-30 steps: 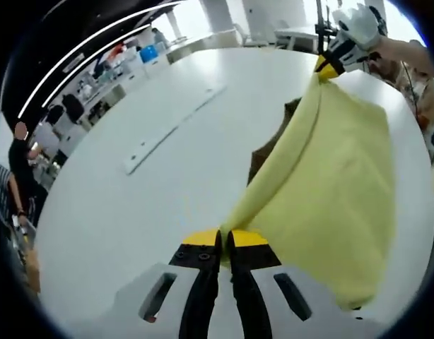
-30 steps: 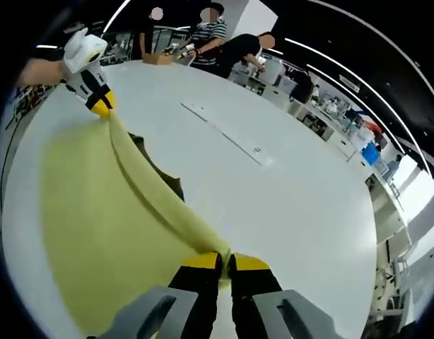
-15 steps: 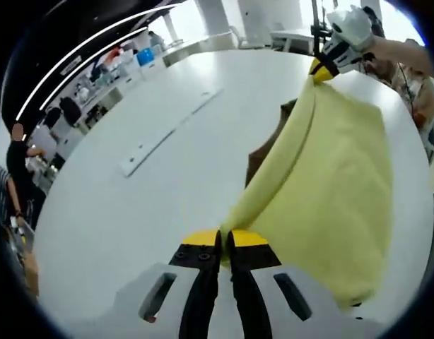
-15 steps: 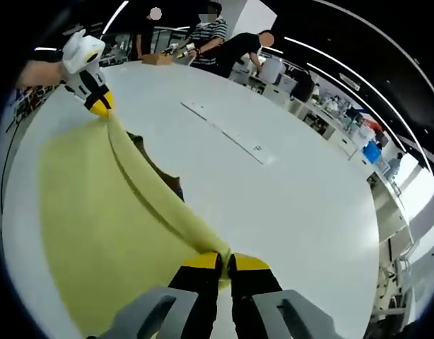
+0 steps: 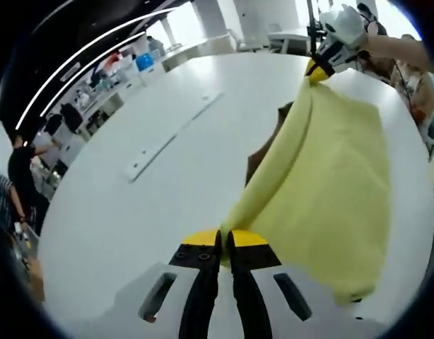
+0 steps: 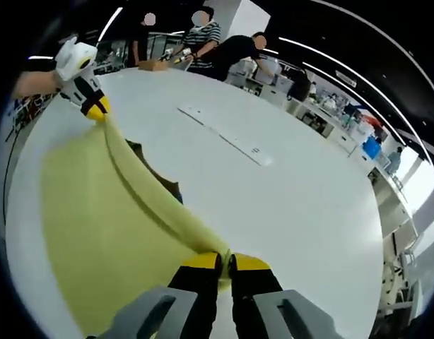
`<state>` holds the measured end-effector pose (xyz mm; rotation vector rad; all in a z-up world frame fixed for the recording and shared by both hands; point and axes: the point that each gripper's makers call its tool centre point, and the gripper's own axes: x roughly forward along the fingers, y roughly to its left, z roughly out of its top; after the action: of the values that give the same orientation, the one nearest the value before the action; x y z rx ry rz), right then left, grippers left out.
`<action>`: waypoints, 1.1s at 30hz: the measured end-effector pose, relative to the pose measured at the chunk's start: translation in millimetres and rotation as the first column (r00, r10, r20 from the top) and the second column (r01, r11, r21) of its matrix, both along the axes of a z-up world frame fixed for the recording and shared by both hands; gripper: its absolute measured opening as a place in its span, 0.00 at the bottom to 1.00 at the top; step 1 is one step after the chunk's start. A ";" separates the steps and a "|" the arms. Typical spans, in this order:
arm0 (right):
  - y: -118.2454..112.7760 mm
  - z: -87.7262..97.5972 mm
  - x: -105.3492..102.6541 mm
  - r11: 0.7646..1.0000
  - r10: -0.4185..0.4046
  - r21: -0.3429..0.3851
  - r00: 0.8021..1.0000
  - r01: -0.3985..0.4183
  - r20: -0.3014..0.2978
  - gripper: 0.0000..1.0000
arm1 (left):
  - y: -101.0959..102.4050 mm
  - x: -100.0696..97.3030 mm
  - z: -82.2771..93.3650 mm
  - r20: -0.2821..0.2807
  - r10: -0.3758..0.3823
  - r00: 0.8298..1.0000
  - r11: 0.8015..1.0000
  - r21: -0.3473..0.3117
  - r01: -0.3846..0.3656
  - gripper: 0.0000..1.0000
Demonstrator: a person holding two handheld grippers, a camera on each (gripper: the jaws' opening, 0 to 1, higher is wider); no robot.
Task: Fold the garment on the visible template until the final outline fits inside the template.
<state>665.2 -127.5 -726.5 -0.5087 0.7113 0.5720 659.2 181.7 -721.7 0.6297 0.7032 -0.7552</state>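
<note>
Garment (image 5: 323, 183) lifted slightly higher, both grippers (image 5: 218, 244) (image 6: 220, 265) clamped on its corners.

In the left gripper view we see our left gripper (image 5: 222, 240) low in the frame, its yellow-tipped black jaws pressed together on a pinch of the pale yellow cloth garment (image 5: 330, 191). Our right gripper (image 6: 225, 262) grips another pinch of it the same way. Each appears far off in the other's view, held by a bare forearm (image 5: 397, 48).
</note>
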 end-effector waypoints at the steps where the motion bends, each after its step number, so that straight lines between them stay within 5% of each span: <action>1: -0.5 -1.9 0.7 1.000 -0.006 0.006 1.000 0.006 -0.007 0.02 | 0.7 1.5 -2.8 -0.004 0.000 1.000 1.000 0.000 0.000 0.02; 16: -6.6 -16.7 4.5 0.998 -0.045 0.043 0.997 0.048 -0.061 0.13 | 9.2 9.5 -15.0 -0.017 0.045 0.999 0.999 -0.015 -0.046 0.09; 29: 4.8 -4.5 -4.3 0.994 0.112 -0.012 0.993 -0.112 -0.021 0.28 | 5.5 -6.5 -9.0 -0.036 -0.011 0.999 0.995 -0.097 0.008 0.17; 33: -2.3 -13.3 1.5 0.992 0.112 -0.052 0.993 -0.113 -0.026 0.21 | 3.2 -10.8 -15.9 -0.052 -0.048 0.998 0.995 -0.087 0.043 0.17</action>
<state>666.7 -129.7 -739.9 -0.5951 0.7243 0.6666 648.4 184.9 -737.6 0.5505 0.7038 -0.8427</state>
